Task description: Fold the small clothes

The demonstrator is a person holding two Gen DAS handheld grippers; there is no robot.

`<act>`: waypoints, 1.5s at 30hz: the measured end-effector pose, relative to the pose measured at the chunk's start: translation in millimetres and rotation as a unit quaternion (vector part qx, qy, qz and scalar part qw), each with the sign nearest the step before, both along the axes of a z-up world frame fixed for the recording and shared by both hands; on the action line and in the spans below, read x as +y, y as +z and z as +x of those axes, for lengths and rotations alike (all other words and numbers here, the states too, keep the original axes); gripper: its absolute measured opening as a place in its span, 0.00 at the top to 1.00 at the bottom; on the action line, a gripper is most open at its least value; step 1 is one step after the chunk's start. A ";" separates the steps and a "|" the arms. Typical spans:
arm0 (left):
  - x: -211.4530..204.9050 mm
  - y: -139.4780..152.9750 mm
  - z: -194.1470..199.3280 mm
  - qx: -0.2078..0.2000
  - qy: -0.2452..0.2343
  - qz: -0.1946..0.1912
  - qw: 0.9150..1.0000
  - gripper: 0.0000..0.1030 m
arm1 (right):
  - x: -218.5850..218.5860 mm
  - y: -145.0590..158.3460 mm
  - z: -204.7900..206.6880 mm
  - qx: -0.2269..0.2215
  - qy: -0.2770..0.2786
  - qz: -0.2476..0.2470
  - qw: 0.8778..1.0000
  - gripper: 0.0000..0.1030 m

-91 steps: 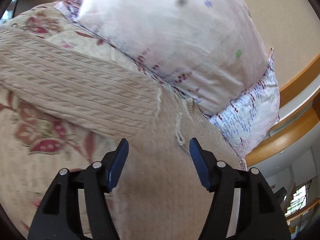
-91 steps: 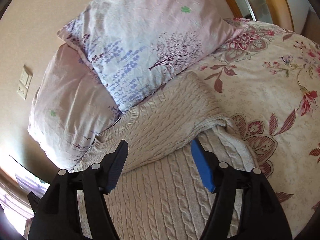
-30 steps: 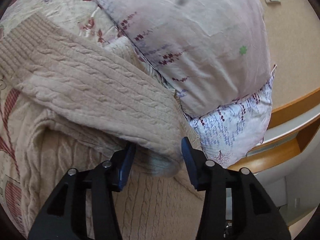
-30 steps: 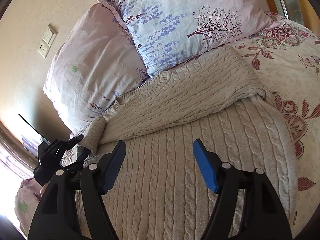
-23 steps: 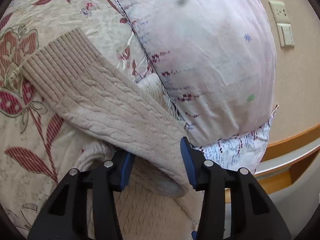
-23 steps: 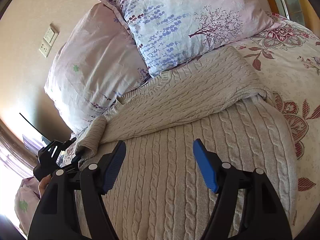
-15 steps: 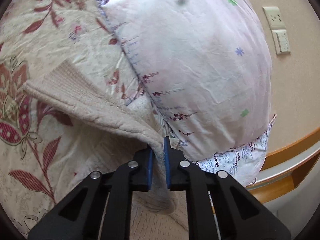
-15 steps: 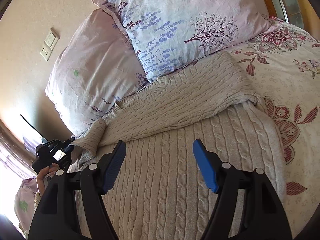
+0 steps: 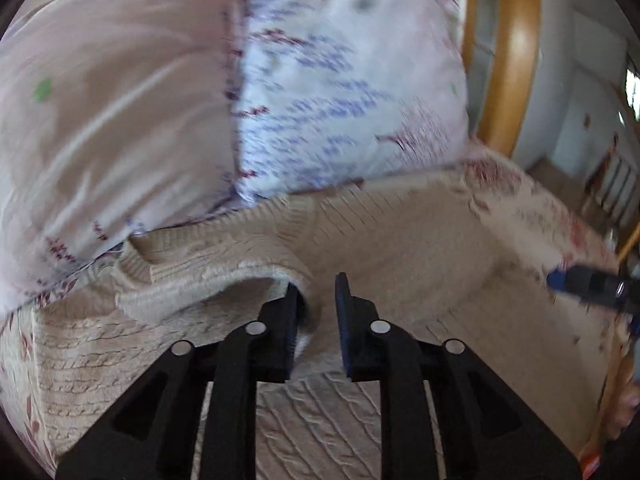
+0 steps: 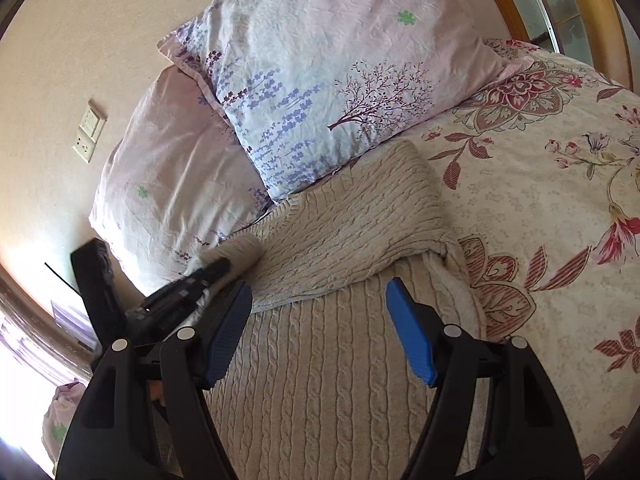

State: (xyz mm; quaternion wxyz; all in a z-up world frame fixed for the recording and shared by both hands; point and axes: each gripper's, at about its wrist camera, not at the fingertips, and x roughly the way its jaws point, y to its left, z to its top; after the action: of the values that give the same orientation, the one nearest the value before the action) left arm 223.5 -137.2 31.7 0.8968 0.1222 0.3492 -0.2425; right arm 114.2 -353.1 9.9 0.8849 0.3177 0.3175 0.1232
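Looking along my left gripper, I see its blue pads a narrow gap apart, and a roll of the beige cable-knit sweater bulges against the left pad; the frame is smeared, so I cannot tell whether any knit is actually pinched or the fingers have let go. From my right wrist camera the same tool shows at the lower left as a dark shape whose tip sits against the ribbed cuff of a sleeve, raised slightly above the knit below it. My right gripper hangs over the sweater's body with its fingers spread wide and nothing between them. The sweater lies flat on the floral bedspread, its collar end toward the two pillows; the other sleeve is folded across the chest, running from the right shoulder toward the left. The upper edge of the garment touches the front pillow with the tree print, and a pale pink pillow leans behind and to the left of that one. On the beige wall left of the pillows sits a switch plate.
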 end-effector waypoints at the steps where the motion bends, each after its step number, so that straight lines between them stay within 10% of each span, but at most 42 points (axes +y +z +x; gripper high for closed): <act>1: -9.1 -11.5 -6.2 -0.001 -0.014 0.027 1.000 0.68 | -2.6 -0.2 1.5 0.002 -0.001 0.004 1.000 0.31; 8: 12.0 -10.3 -27.3 0.004 -0.049 0.014 0.999 0.31 | -2.3 6.6 26.6 0.024 0.030 0.022 0.999 0.37; 15: 133.8 4.1 -25.6 0.061 0.059 -0.075 0.994 0.27 | 73.5 38.1 59.6 0.014 0.142 -0.082 0.986 0.40; 25: 216.9 -19.9 -19.1 0.063 0.195 0.010 0.979 0.30 | 221.5 19.8 96.1 -0.032 0.178 -0.395 0.901 0.43; 26: 219.8 -22.7 -18.2 0.066 0.198 0.011 0.978 0.30 | 225.5 14.2 101.9 -0.029 0.173 -0.412 0.894 0.48; 27: 221.4 -25.1 -17.2 0.070 0.199 0.011 0.977 0.30 | 224.8 8.7 107.5 -0.022 0.163 -0.423 0.891 0.79; 28: 222.0 -26.4 -16.5 0.072 0.199 0.010 0.977 0.30 | 221.1 5.8 112.1 -0.015 0.150 -0.422 0.894 0.91; 35: 226.3 -28.3 -15.9 0.074 0.197 -0.003 0.978 0.30 | 112.2 10.6 106.1 0.023 0.037 -0.189 0.981 0.91; 45: 224.5 -29.4 -13.6 0.079 0.198 -0.012 0.977 0.30 | 52.3 -24.3 98.9 0.097 0.027 -0.032 0.994 0.78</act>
State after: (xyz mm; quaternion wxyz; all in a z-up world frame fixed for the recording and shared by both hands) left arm 210.0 87.2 2.3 0.8980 0.0199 0.4335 -0.0734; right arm 213.0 -300.8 -14.4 0.8561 0.2904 0.4143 0.1056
